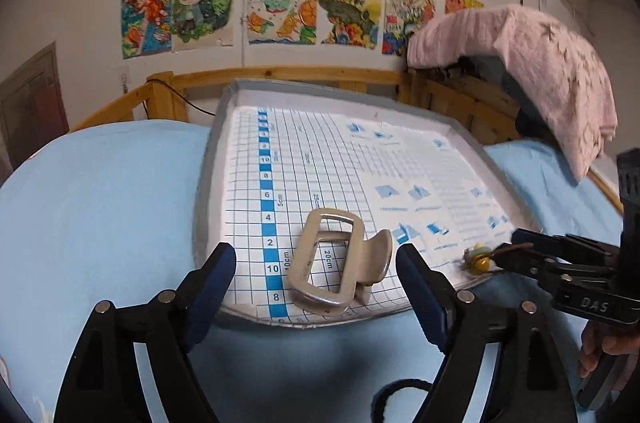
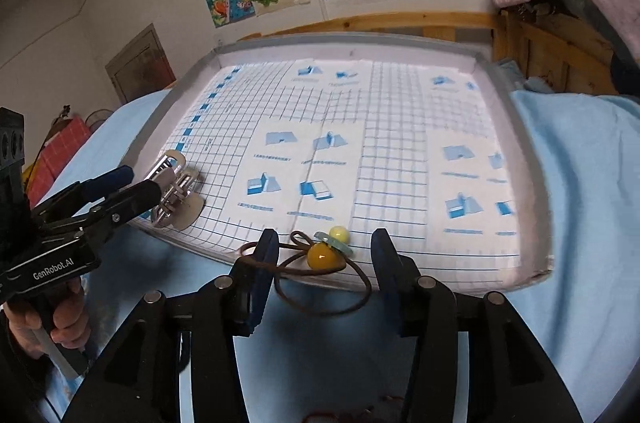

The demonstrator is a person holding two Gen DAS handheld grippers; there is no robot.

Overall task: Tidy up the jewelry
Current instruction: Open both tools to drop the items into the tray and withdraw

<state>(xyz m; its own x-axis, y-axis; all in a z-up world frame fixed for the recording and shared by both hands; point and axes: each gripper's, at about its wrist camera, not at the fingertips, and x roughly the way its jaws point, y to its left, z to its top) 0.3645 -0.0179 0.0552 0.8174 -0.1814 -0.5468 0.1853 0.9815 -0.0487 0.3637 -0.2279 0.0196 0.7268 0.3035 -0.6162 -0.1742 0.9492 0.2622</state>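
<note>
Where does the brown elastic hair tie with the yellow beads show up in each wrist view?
Left wrist: the brown elastic hair tie with yellow beads lies right of centre, at the tray's near right edge, by the right tool's tips.
Right wrist: low centre, between that tool's fingers, its loop hanging over the tray's rim.
Shared landmark: the silver metal hair claw clip.

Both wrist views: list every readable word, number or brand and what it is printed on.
"GenRobot.AI": left gripper body.
"DAS": right gripper body.
"2", "4", "6", "8", "10": blue ruler strip on the tray liner.
"10cm", "20cm": liner grid, by the hair claw.
Diagram captions: too blurred.
</note>
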